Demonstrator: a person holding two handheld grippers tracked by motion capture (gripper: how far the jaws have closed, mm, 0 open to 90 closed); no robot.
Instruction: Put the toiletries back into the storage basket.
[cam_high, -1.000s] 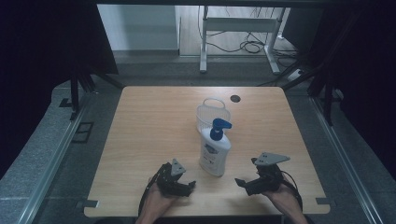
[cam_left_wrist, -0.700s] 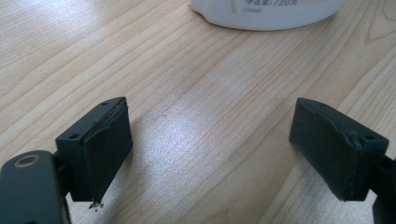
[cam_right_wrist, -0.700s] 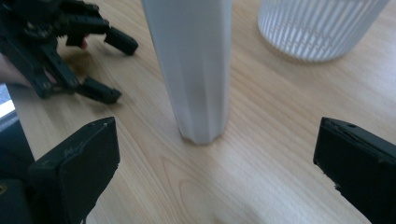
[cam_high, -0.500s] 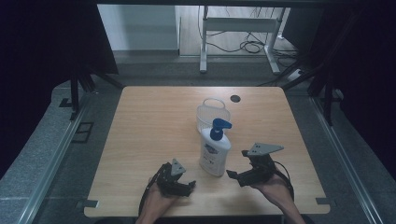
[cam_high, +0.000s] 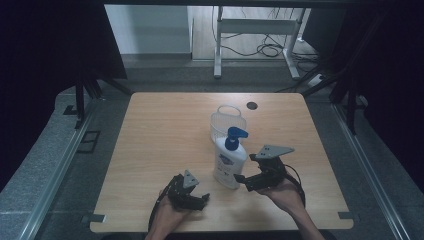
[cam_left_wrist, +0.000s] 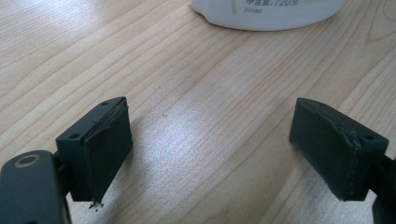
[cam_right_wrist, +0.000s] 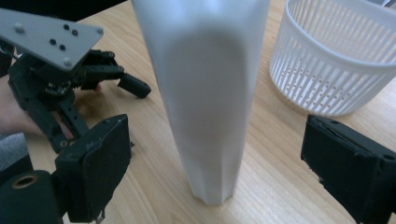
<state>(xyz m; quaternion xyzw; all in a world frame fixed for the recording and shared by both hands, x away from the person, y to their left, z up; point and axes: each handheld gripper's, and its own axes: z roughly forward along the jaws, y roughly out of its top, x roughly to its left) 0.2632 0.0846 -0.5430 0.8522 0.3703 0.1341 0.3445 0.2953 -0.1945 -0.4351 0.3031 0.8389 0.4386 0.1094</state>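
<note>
A white pump bottle (cam_high: 229, 165) with a blue pump head stands upright on the wooden table (cam_high: 160, 135), just in front of a white slotted basket (cam_high: 228, 121). My right gripper (cam_high: 241, 180) is at the bottle's right side. In the right gripper view the bottle (cam_right_wrist: 210, 93) stands between the two black jaws, whose pads do not touch it; the jaws have just been closing. My left gripper (cam_high: 202, 199) rests low at the bottle's left, open, with bare wood between its pads (cam_left_wrist: 105, 149). The bottle's base (cam_left_wrist: 266, 11) lies just ahead of it.
The basket (cam_right_wrist: 336, 60) stands right behind the bottle. My left gripper (cam_right_wrist: 126, 79) sits beyond the bottle in the right gripper view. A small dark round hole (cam_high: 251, 105) marks the table's far side. Black frames and cables lie beyond the table.
My right gripper has moved left toward the bottle and risen a little, so the bottle now stands between its jaws. The left gripper has stayed in place.
</note>
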